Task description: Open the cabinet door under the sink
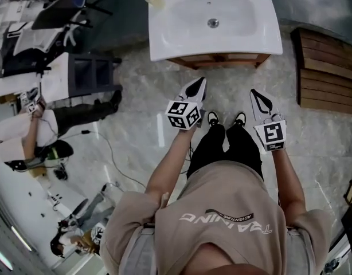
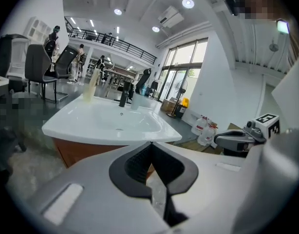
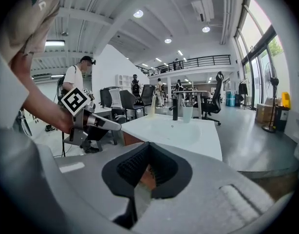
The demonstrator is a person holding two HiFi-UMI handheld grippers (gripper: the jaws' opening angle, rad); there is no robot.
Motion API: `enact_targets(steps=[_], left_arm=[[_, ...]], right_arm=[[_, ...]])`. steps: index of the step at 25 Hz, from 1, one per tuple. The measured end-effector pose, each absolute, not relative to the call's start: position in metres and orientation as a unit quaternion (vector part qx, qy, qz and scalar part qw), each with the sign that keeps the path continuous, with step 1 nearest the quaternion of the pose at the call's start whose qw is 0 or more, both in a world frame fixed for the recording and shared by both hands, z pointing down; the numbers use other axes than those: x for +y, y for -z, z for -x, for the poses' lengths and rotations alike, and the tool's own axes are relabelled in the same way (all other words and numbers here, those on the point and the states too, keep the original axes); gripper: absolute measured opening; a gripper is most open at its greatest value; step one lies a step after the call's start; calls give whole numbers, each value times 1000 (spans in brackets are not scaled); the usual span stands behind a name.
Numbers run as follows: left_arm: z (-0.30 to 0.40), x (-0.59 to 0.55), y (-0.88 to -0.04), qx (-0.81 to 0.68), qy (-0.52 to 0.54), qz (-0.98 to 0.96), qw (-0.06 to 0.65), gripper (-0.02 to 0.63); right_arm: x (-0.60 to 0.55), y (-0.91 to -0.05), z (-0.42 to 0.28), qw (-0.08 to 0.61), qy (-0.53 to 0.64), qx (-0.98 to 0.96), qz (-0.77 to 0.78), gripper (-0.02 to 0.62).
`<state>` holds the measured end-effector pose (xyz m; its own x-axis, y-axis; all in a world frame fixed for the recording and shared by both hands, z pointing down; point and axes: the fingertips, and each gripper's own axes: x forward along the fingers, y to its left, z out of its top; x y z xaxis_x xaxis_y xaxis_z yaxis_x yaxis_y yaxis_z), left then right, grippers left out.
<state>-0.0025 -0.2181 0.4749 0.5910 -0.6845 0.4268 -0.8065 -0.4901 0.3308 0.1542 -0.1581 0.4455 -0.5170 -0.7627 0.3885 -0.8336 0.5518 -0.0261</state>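
Observation:
The white sink (image 1: 213, 22) stands at the top of the head view on a brown wooden cabinet (image 1: 222, 59), of which only the top edge of the front shows. In front of it a person stands with both grippers held a little short of the cabinet. My left gripper (image 1: 201, 81) points at the cabinet's middle and my right gripper (image 1: 253, 91) at its right part. Both are shut with nothing held. In the left gripper view the jaws (image 2: 150, 144) meet below the sink (image 2: 110, 123), with the cabinet front (image 2: 74, 150) beyond. The right gripper (image 3: 148, 144) faces the sink (image 3: 174, 130).
A slatted wooden platform (image 1: 328, 70) lies on the floor right of the cabinet. A dark shelf unit (image 1: 93, 73) and desks with people stand to the left. A cable (image 1: 116, 159) runs across the floor. Water jugs (image 2: 205, 128) stand beyond the sink.

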Motion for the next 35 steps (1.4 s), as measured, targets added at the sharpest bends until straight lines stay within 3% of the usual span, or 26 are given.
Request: enact_targets(steps=[9,21,33,35], left_arm=[[5,-210,-578,-437,-151,-831,309,15],[12,-193,-689,-411,-59,-804,425,15],[18,-236,-770,-431,133,-712,538,15],[20,-247,-776,-436,203,-667,569,15]], right_arm=[[-157,-513,-139,190,-128,-858,-460,3],[-130,-588,-108,240,-136,-882,-381,3],[-153,-651,-100,230,-134,-884,-384,3],[-161,-656,-103,219,-133,-883,-393,3]])
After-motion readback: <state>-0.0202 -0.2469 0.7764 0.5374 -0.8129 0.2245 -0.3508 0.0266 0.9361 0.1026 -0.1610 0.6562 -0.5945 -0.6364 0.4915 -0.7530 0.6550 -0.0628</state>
